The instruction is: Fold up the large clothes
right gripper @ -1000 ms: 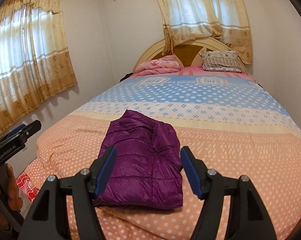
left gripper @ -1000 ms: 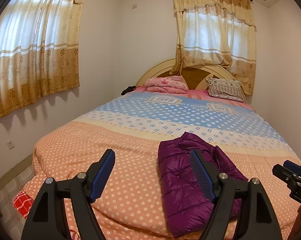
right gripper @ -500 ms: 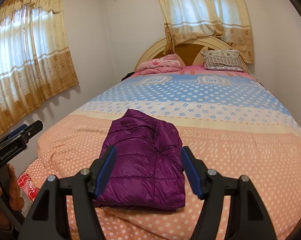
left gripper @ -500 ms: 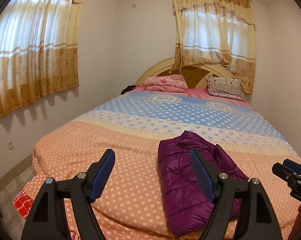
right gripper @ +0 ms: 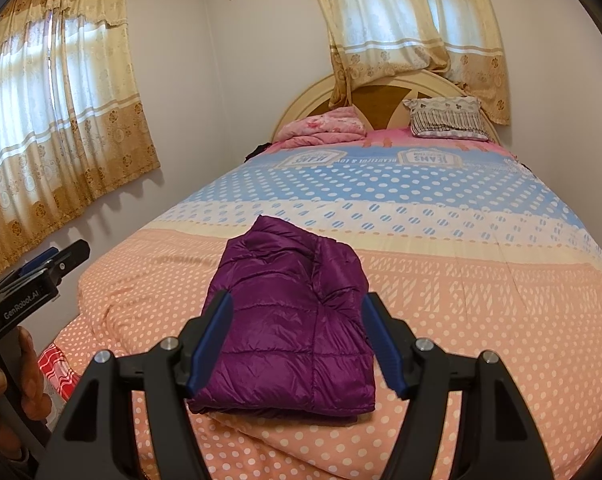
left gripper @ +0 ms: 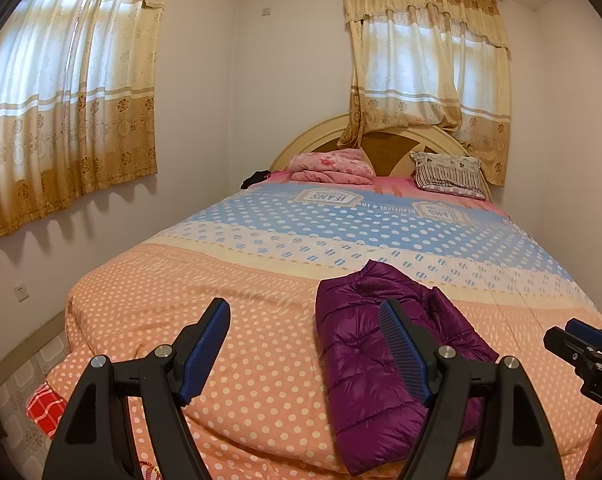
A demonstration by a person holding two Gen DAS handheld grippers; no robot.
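A purple quilted jacket [right gripper: 297, 320] lies folded into a compact bundle near the foot of the bed [right gripper: 481, 300]. In the left wrist view the jacket [left gripper: 365, 360] sits right of centre. My left gripper [left gripper: 305, 312] hovers open in front of the bed's near edge, with nothing between its blue pads. My right gripper [right gripper: 297, 304] is held open short of the jacket, apart from it, its fingers framing the bundle. Each gripper shows at the edge of the other's view: the right gripper [left gripper: 577, 340] and the left gripper [right gripper: 41, 272], which a hand holds.
The bed [left gripper: 261, 300] has a dotted orange, cream and blue cover. A pink blanket [left gripper: 329, 164] and a striped pillow [left gripper: 449, 170] lie by the headboard. Curtained windows stand on the left wall and behind the headboard. A red checked cloth [left gripper: 45, 404] lies on the floor at the bed's left corner.
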